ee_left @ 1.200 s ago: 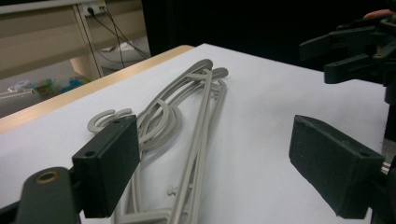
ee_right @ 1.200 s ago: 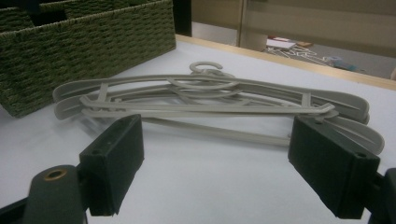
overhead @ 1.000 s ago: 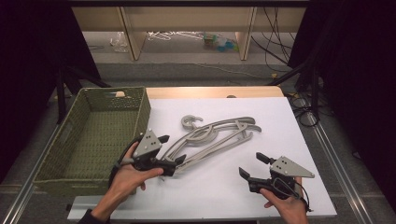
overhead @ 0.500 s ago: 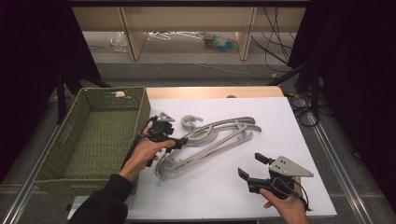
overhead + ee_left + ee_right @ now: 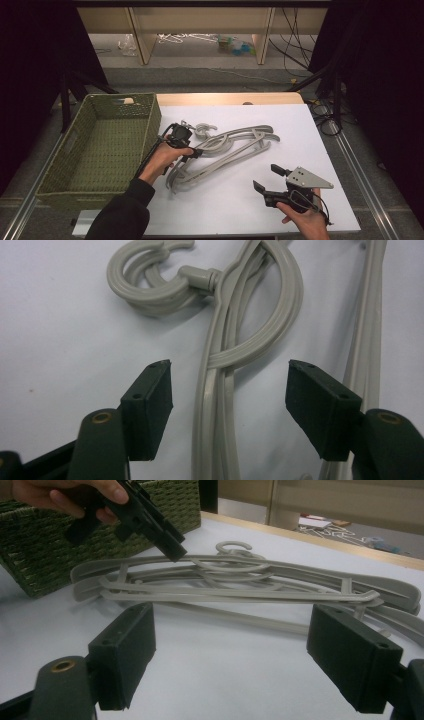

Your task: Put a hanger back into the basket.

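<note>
Lying tangled on the white tabletop [image 5: 330, 165], just beside the woven green basket [image 5: 100, 145], a pile of grey plastic hangers [image 5: 225, 147] is shown. The left gripper [image 5: 227, 385] is lowered over the pile near the hooks [image 5: 150, 282]; its jaws have just been closing, with hanger bars seen between the pads but not yet pressed. The right gripper [image 5: 274, 180] is held apart from the pile, its jaws spread wide on nothing.

Hangers [image 5: 225, 147] piled mid-table [image 5: 330, 150] — basket [image 5: 95, 150] to their left (touching the table's edge).
</note>
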Action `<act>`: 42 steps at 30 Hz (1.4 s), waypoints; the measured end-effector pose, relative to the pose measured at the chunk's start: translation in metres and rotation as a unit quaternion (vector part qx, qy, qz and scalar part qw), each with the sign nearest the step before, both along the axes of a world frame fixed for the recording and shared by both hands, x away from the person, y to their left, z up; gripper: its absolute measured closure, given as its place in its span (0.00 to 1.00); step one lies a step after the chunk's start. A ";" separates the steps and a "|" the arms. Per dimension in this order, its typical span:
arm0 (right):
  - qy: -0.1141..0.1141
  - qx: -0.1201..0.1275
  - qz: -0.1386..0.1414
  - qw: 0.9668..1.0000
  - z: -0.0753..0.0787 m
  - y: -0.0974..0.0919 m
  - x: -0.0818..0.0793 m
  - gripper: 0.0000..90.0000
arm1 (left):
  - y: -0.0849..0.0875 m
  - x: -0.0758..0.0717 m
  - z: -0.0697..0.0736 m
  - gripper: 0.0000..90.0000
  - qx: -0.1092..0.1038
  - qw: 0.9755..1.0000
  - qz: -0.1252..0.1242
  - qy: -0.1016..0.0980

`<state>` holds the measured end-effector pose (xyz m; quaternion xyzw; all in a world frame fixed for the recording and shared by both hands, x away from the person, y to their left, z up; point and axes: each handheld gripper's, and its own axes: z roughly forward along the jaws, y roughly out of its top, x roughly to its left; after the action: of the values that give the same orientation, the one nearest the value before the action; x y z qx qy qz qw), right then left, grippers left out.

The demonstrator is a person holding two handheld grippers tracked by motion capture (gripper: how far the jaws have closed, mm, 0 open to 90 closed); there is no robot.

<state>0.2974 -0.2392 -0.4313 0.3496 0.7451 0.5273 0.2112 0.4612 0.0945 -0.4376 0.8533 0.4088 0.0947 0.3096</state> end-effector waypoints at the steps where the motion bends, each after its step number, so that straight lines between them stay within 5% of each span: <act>1: 0.005 -0.009 0.000 1.000 0.001 -0.001 -0.001 0.23 | -0.001 0.001 -0.001 0.40 -0.006 1.000 0.001 0.006; 8: 0.004 -0.011 0.003 1.000 0.001 0.000 -0.001 0.23 | 0.000 0.010 -0.009 0.47 -0.012 0.999 -0.005 0.038; 11: 0.003 -0.011 0.002 1.000 0.002 0.000 -0.001 0.23 | 0.003 0.014 -0.013 0.51 0.001 0.999 -0.018 0.050; 15: -0.004 -0.014 0.004 1.000 0.002 0.000 0.000 0.24 | 0.003 0.017 -0.016 0.58 -0.021 0.998 0.008 0.056; 17: -0.004 -0.015 0.005 1.000 0.002 0.000 0.000 0.24 | 0.006 0.020 -0.016 0.59 -0.005 0.998 -0.009 0.063; 22: 0.008 -0.017 0.004 1.000 0.002 -0.001 -0.001 0.24 | 0.007 0.021 -0.019 0.68 -0.012 0.997 -0.010 0.078; 23: 0.003 -0.012 0.004 1.000 0.001 0.000 0.000 0.24 | 0.005 0.020 -0.020 0.70 -0.024 0.997 0.004 0.074; 25: 0.003 -0.015 0.003 1.000 0.002 -0.001 0.000 0.25 | 0.008 0.022 -0.019 0.75 -0.004 0.997 -0.010 0.075; 27: 0.003 -0.014 0.003 1.000 0.002 -0.001 0.000 0.25 | 0.008 0.021 -0.020 0.79 -0.030 0.997 0.006 0.074; 30: 0.005 -0.007 0.007 1.000 0.000 0.001 0.000 0.25 | 0.012 0.021 -0.016 0.88 -0.014 0.997 -0.020 0.073; 37: 0.000 -0.018 0.002 1.000 0.001 -0.002 0.002 0.25 | 0.011 0.014 -0.007 0.90 -0.011 0.999 -0.035 0.040; 42: 0.003 -0.018 0.001 1.000 0.001 -0.001 0.001 0.25 | 0.007 0.007 -0.002 0.90 -0.028 0.999 -0.020 0.011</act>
<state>0.2986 -0.2405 -0.4302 0.3464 0.7553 0.5133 0.2144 0.4679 0.1015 -0.4399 0.8534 0.3974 0.0671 0.3305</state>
